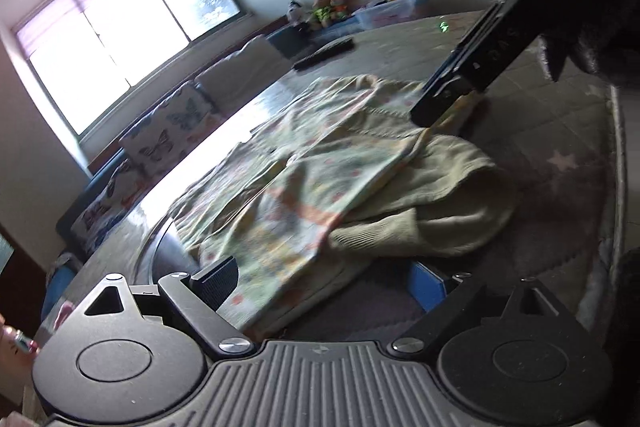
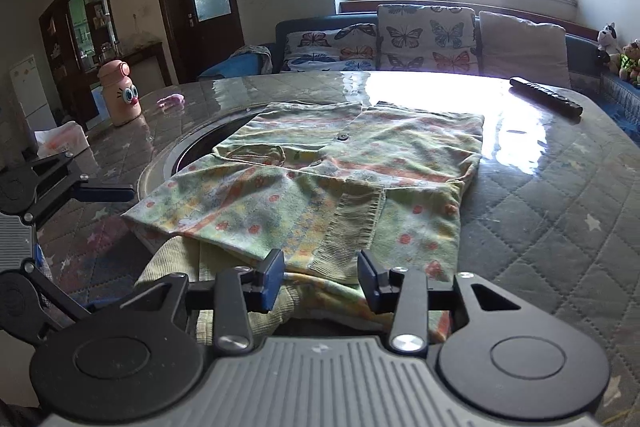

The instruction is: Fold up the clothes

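A pale green knitted cardigan (image 2: 320, 179) with orange flowers lies partly folded on the quilted table cover (image 2: 540, 211), one ribbed cuff (image 2: 352, 227) laid across its front. My right gripper (image 2: 322, 279) hovers at the near hem with its blue pads apart on either side of the cloth, not pressing it. In the left wrist view the cardigan (image 1: 312, 167) spreads ahead, and my left gripper (image 1: 320, 283) stands wide open over its near corner. One finger (image 1: 460, 83) of the right gripper reaches in from the upper right. A finger (image 2: 108, 193) of the left gripper shows at the left.
A black remote (image 2: 546, 97) lies at the far right of the table. A pink bottle with cartoon eyes (image 2: 120, 93) and a small pink item (image 2: 172, 100) stand far left. A round inset rim (image 2: 160, 163) runs under the cardigan. A sofa with butterfly cushions (image 2: 424, 39) lies behind.
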A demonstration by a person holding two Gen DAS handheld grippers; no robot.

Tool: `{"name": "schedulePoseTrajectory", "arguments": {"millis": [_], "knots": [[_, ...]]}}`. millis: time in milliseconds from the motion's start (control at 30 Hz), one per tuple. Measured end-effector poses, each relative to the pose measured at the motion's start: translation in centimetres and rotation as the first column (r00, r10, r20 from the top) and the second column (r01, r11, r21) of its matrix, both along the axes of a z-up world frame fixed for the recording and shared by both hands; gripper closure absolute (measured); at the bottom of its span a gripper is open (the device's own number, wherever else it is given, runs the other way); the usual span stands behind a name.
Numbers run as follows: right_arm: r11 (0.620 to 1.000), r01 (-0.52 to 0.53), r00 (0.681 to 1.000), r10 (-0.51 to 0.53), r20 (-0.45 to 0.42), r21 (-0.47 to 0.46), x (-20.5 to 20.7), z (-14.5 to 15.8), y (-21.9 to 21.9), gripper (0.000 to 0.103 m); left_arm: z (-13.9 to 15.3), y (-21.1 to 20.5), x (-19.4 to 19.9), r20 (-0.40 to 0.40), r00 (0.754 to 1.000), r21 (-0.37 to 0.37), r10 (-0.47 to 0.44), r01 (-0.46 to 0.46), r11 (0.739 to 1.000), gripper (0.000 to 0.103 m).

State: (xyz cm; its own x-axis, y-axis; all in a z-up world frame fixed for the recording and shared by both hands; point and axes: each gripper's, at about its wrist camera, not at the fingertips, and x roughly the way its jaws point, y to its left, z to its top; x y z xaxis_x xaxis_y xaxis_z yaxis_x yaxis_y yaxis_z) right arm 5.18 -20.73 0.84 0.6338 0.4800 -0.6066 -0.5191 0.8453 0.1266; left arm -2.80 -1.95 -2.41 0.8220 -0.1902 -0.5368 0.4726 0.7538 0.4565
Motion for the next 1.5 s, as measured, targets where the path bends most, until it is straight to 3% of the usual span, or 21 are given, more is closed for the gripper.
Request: {"name": "schedulePoseTrajectory", "arguments": {"millis": [167, 267, 333, 533, 600, 833, 900, 967, 1000, 1067, 1133, 1233, 1433, 1467, 1500], "knots": [[1.000, 0.011, 1.000, -0.011, 0.009, -0.027, -0.8, 0.2, -0.7, 0.058, -0.1, -1.5, 0.2, 0.031, 0.995, -0.033, -0.091, 0.092, 0.995, 0.016], [0.998, 0.007, 1.000, -0.006, 0.016, -0.060, -1.1, 0.2, -1.1, 0.053, 0.1, -1.9, 0.8, 0.019, 0.993, -0.070, -0.113, 0.114, 0.991, 0.033], [0.996, -0.004, 1.000, 0.006, 0.021, -0.087, -1.5, 0.1, -1.3, 0.051, 0.2, -2.0, 1.5, -0.001, 0.994, -0.098, -0.111, 0.111, 0.989, 0.061], [0.985, -0.079, 0.995, 0.086, 0.043, -0.151, -2.5, -0.4, -0.8, 0.042, 2.0, -1.0, 3.6, -0.027, 0.999, -0.213, -0.028, 0.022, 0.977, 0.084], [0.979, -0.110, 0.991, 0.122, 0.060, -0.174, -2.7, -0.6, -0.3, 0.041, 2.8, -0.5, 4.3, -0.040, 0.999, -0.249, -0.003, -0.007, 0.968, 0.087], [0.968, -0.182, 0.970, 0.205, 0.128, -0.170, -1.5, -1.1, 2.5, 0.045, 3.3, 0.4, 6.7, -0.092, 0.995, -0.304, 0.031, -0.058, 0.951, 0.088], [0.969, -0.197, 0.970, 0.215, 0.116, -0.150, -0.8, -1.2, 3.0, 0.051, 3.2, 0.6, 6.8, -0.104, 0.994, -0.308, 0.034, -0.065, 0.949, 0.088], [0.969, -0.209, 0.971, 0.222, 0.089, -0.134, 0.0, -1.4, 3.5, 0.070, 3.2, 1.0, 6.7, -0.114, 0.993, -0.308, 0.042, -0.075, 0.949, 0.085], [0.969, -0.213, 0.971, 0.224, 0.082, -0.126, 0.2, -1.4, 3.5, 0.073, 3.3, 1.2, 6.5, -0.115, 0.992, -0.303, 0.046, -0.079, 0.950, 0.083], [0.972, -0.215, 0.973, 0.221, 0.062, -0.093, 0.7, -1.2, 3.4, 0.077, 3.4, 1.8, 5.8, -0.106, 0.993, -0.292, 0.052, -0.081, 0.953, 0.069], [0.977, -0.205, 0.976, 0.209, 0.064, -0.058, 1.0, -0.5, 3.1, 0.083, 3.5, 2.5, 4.8, -0.094, 0.994, -0.275, 0.051, -0.075, 0.959, 0.047], [0.983, -0.184, 0.981, 0.183, 0.060, 0.000, 1.5, 0.4, 2.5, 0.088, 3.1, 2.9, 3.4, -0.059, 0.997, -0.205, 0.047, -0.058, 0.977, 0.042], [0.986, -0.166, 0.982, 0.163, 0.092, 0.027, 1.5, 1.3, 2.5, 0.092, 1.1, 3.5, 3.1, -0.001, 0.997, -0.057, 0.071, -0.071, 0.996, 0.043], [0.986, -0.162, 0.983, 0.159, 0.094, 0.029, 1.4, 1.3, 2.4, 0.093, 0.8, 3.6, 3.3, 0.003, 0.997, -0.041, 0.081, -0.081, 0.996, 0.044], [0.987, -0.158, 0.983, 0.154, 0.096, 0.032, 1.3, 1.3, 2.4, 0.093, 0.5, 3.6, 3.6, 0.006, 0.996, -0.027, 0.092, -0.092, 0.995, 0.055]]}}
